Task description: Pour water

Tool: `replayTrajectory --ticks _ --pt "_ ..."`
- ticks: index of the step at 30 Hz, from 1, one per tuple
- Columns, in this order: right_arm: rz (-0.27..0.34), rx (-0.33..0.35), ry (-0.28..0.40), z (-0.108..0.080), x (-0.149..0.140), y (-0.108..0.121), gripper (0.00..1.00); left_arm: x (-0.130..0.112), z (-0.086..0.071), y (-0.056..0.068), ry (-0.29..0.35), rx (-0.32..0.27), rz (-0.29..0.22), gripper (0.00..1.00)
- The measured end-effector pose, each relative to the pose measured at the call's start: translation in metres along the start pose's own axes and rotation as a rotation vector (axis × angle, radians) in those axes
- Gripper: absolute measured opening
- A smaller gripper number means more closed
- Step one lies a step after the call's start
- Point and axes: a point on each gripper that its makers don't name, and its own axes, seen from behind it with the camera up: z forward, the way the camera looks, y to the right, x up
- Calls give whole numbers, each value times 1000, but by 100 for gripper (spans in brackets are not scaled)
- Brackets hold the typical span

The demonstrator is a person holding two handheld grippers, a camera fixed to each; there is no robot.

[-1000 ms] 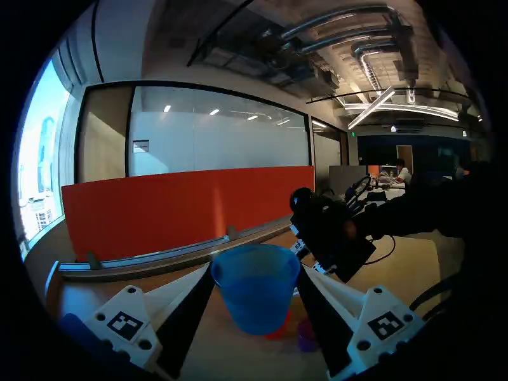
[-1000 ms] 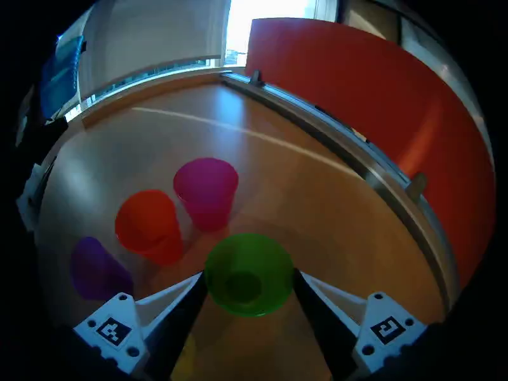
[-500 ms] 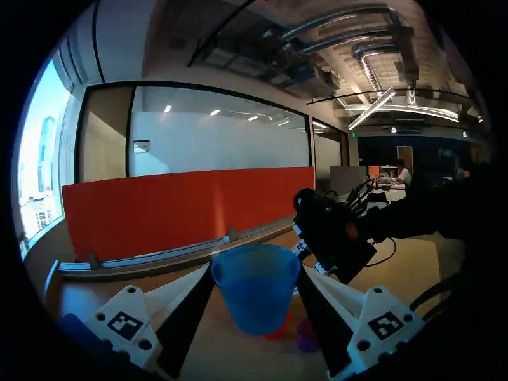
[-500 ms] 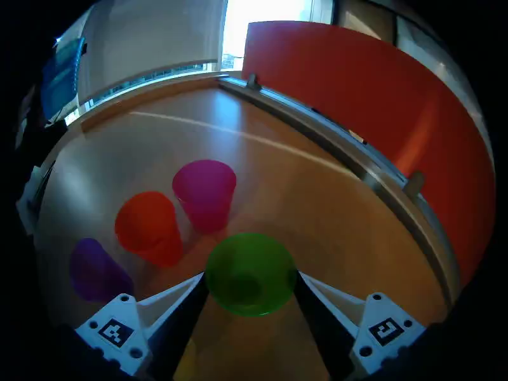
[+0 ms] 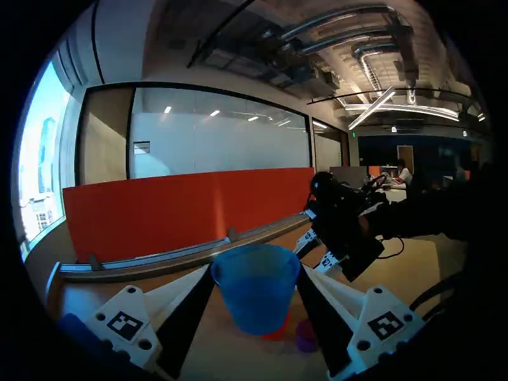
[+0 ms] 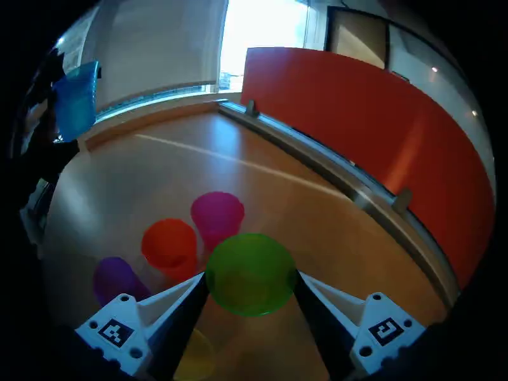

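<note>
Blown-out glare from the window; dim elsewhere; edges bend fisheye-style.

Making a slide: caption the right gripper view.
Right gripper holds green cup; magenta cup, orange cup, purple cup on table.

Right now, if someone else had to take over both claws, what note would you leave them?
Left claw: shut on the blue cup, upright, lifted off the table.
Right claw: shut on the green cup, held above the table, mouth toward the camera.
On the table: red cup, magenta cup, purple cup close together; a yellow cup nearer the right claw.
Done: both cups grasped and lifted.
To do: bring them together and pour; no stream visible, and I cannot tell which cup holds water.
</note>
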Motion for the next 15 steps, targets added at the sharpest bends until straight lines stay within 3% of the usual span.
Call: replayTrajectory --ticks 15 --pt "-17 -21 155 -57 37 -29 94 5 -4 3 -6 -3 -2 87"
